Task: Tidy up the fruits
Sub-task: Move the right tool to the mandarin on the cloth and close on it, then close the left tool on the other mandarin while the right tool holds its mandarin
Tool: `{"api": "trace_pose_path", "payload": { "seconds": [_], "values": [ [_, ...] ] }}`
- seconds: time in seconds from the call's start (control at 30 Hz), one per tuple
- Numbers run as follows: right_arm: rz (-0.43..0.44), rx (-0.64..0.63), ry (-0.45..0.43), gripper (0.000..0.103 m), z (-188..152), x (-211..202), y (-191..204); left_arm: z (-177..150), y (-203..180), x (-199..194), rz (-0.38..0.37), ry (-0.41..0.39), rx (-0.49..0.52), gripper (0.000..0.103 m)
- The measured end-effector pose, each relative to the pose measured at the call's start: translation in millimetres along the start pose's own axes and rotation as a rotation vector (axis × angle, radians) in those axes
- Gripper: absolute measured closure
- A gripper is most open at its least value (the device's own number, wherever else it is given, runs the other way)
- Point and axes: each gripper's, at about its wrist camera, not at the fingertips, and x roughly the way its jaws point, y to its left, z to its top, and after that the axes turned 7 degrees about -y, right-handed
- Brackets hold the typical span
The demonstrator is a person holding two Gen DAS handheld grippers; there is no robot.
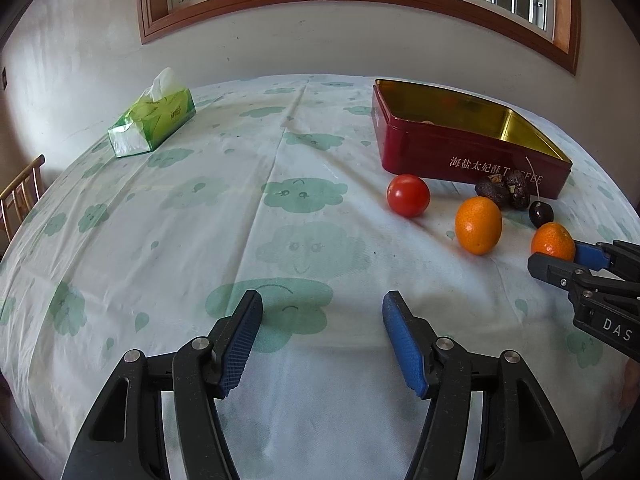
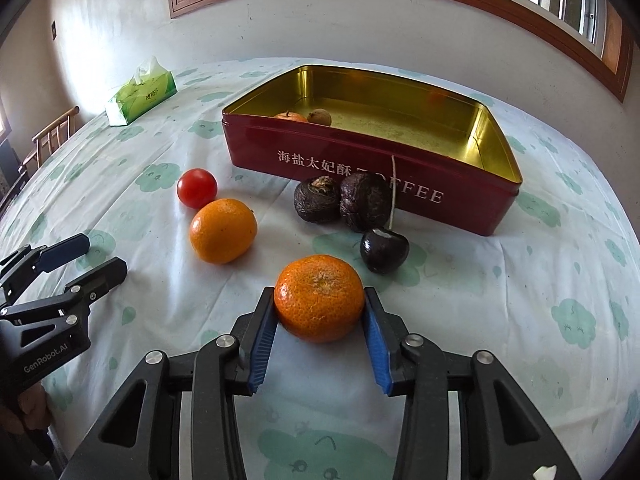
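Observation:
My right gripper [image 2: 319, 300] is shut on a mandarin [image 2: 319, 297] that rests on the cloth, one blue pad on each side. Beyond it lie a dark cherry [image 2: 383, 250], two dark wrinkled fruits [image 2: 343, 199], a second orange [image 2: 222, 230] and a red tomato [image 2: 197, 188]. The open red tin [image 2: 360, 168] holds an orange fruit [image 2: 290, 116] and a small brown one [image 2: 320, 116] at its left end. My left gripper [image 1: 322, 305] is open and empty over the cloth, left of the fruits. It also shows in the right wrist view [image 2: 106, 256].
A green tissue pack [image 1: 154, 122] lies at the table's far left. A wooden chair [image 1: 22, 192] stands beyond the left edge. The wall with a window is behind the table. The right gripper [image 1: 560, 258] enters the left wrist view from the right.

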Motion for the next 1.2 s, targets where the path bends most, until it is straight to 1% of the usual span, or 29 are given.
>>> {"api": "trace_pose_path", "payload": {
  "seconds": [0.2,0.33,0.47,0.77,0.93,1.2],
  "values": [
    [-0.044,0.058,-0.004,0.065,-9,-10,-34,0,-18,-2,-0.041,0.01,0.031,0.04],
    [-0.075,0.065,-0.012,0.065,-11,-11,-52,4,-35,0,-0.083,0.015,0.055,0.04],
    [-0.092,0.074,-0.016,0.065,-10,-10,-64,9,-48,5,-0.116,0.032,0.07,0.04],
    [-0.115,0.103,-0.006,0.065,-4,-5,-85,27,-68,6,-0.173,0.02,0.092,0.04],
    [-0.121,0.114,-0.006,0.065,-2,-2,-94,35,-82,15,-0.175,0.018,0.121,0.04],
    [-0.116,0.123,-0.007,0.064,-2,-2,-95,44,-92,36,-0.164,0.051,0.125,0.04]
  ]
}}
